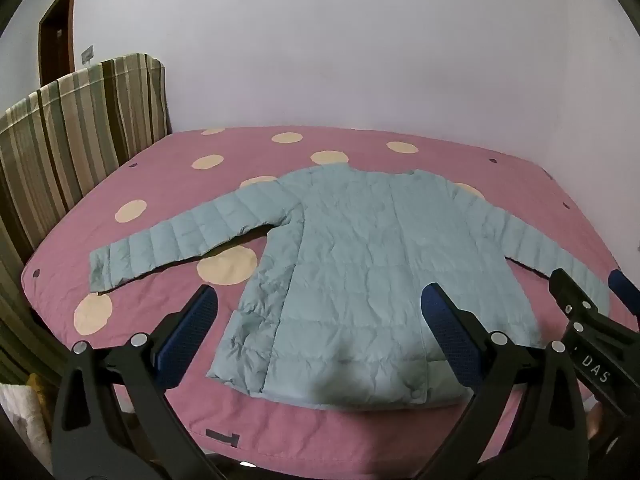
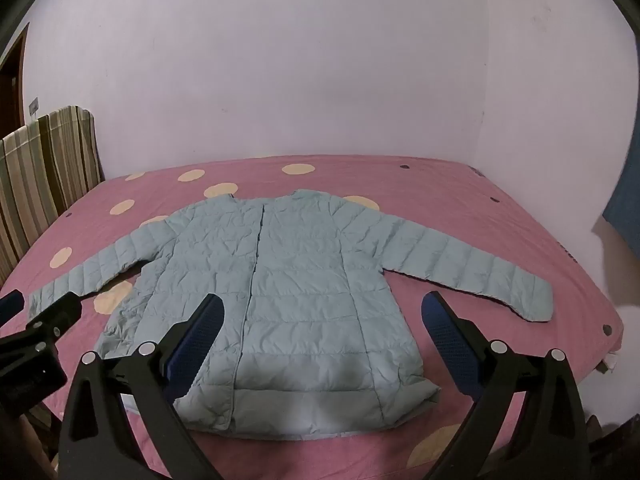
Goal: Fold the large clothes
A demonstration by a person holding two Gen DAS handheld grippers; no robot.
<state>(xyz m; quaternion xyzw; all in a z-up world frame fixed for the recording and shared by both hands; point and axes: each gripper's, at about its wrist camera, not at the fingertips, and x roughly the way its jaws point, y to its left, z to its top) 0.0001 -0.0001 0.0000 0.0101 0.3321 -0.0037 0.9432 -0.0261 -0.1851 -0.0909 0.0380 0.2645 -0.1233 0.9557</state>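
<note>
A light blue quilted jacket (image 1: 360, 264) lies flat, front up, on a pink bed, both sleeves spread out to the sides; it also shows in the right wrist view (image 2: 296, 288). My left gripper (image 1: 320, 320) is open and empty, hovering above the jacket's hem near the bed's front edge. My right gripper (image 2: 320, 324) is open and empty too, above the hem. The right gripper (image 1: 588, 300) shows at the right edge of the left wrist view, over the jacket's right sleeve. The left gripper (image 2: 36, 320) shows at the left edge of the right wrist view.
The pink bed cover (image 1: 360, 432) has cream dots. A striped headboard (image 1: 80, 128) stands at the left. A pale wall (image 1: 320, 60) runs behind the bed, and a corner wall (image 2: 560, 100) closes the right side. A brown door (image 1: 56, 40) is at far left.
</note>
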